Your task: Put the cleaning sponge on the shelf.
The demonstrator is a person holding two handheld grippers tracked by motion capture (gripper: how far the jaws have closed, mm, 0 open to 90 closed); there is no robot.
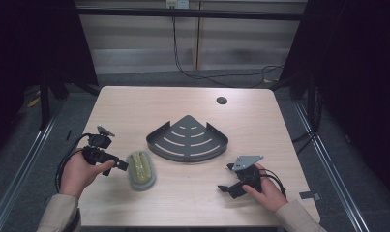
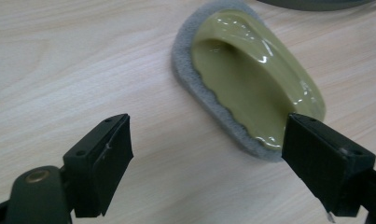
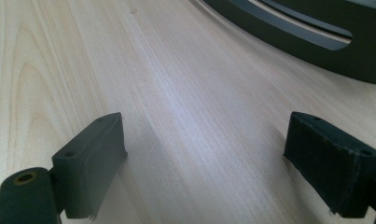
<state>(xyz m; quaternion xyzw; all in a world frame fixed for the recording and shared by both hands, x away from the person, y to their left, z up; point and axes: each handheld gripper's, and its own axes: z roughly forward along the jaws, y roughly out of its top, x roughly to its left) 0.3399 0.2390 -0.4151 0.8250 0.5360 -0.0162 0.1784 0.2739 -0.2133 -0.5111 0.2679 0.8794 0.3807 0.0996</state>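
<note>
An olive-green scrubber with a grey sponge base (image 1: 141, 169) lies on the wooden table (image 1: 134, 104), left of centre near the front. My left gripper (image 1: 121, 166) is open, its tip just left of the scrubber. In the left gripper view the scrubber (image 2: 251, 79) lies ahead, its near end beside the right jaw, and the left gripper (image 2: 206, 154) has nothing between its jaws. A dark grey corner shelf rack (image 1: 187, 139) sits mid-table. My right gripper (image 1: 224, 187) is open, low over bare wood at the front right. The right gripper view shows the right gripper (image 3: 204, 149) and the rack's curved edge (image 3: 316, 42).
A round cable hole (image 1: 221, 100) is in the table's far right part. Black cables (image 1: 192, 72) trail on the floor behind the table. Metal frame rails (image 1: 18, 159) run along both sides.
</note>
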